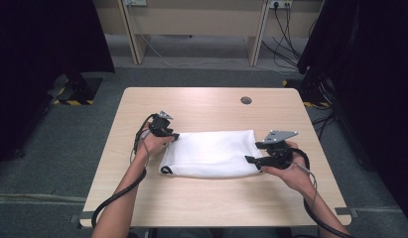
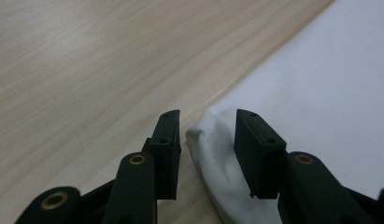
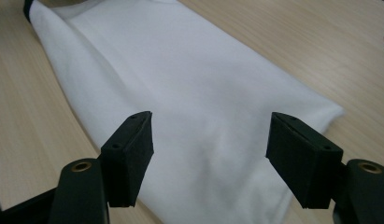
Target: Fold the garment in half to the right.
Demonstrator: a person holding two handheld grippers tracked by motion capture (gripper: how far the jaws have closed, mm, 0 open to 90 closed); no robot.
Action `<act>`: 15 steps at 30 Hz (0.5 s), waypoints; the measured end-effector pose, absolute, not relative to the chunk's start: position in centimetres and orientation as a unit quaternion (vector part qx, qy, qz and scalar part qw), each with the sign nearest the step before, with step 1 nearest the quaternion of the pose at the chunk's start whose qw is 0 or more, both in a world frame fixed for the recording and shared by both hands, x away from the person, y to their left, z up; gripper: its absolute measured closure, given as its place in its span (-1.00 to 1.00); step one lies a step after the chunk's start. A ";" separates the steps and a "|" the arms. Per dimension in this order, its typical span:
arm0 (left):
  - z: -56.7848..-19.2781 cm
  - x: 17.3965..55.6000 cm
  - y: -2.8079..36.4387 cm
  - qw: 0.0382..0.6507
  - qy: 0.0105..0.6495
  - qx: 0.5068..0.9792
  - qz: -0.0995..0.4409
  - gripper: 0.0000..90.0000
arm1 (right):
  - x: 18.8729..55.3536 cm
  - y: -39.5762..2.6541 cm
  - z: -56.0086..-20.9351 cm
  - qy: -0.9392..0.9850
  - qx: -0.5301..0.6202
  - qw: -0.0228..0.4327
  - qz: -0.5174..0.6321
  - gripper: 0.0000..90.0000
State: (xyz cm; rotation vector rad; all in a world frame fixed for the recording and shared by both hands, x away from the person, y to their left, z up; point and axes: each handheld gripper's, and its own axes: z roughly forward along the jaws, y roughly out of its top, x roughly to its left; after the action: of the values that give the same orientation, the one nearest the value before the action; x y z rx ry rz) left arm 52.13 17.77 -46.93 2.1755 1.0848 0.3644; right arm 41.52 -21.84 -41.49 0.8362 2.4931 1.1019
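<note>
Two grippers (image 1: 173, 135) (image 1: 250, 159) at white cloth (image 1: 211, 153) ends.

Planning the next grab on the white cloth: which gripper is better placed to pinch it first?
Left, probably. The left gripper already straddles a corner of the white cloth, jaws narrowed around it. The right gripper hovers wide open above its end.

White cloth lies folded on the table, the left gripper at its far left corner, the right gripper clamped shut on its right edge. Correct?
Not quite. The right gripper is open, jaws wide apart over the cloth, as the right gripper view shows. The rest holds.
</note>
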 end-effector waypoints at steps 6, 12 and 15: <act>-47.0 52.0 17.9 0.339 0.418 0.832 0.135 0.46 | 41.4 -19.6 -41.1 0.878 0.260 0.140 0.377 -0.29; -47.0 52.2 17.9 0.336 0.431 0.825 0.142 0.32 | 41.5 -18.9 -40.9 0.881 0.252 0.139 0.375 -0.29; -46.9 52.2 18.0 0.335 0.432 0.826 0.140 0.40 | 41.5 -18.7 -41.0 0.882 0.251 0.136 0.374 -0.29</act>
State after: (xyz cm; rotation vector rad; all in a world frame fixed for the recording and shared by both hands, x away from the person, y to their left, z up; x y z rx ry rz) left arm 52.17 17.96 -46.92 2.1541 1.1271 0.3657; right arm 41.54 -18.72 -40.99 0.7264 2.5541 1.0839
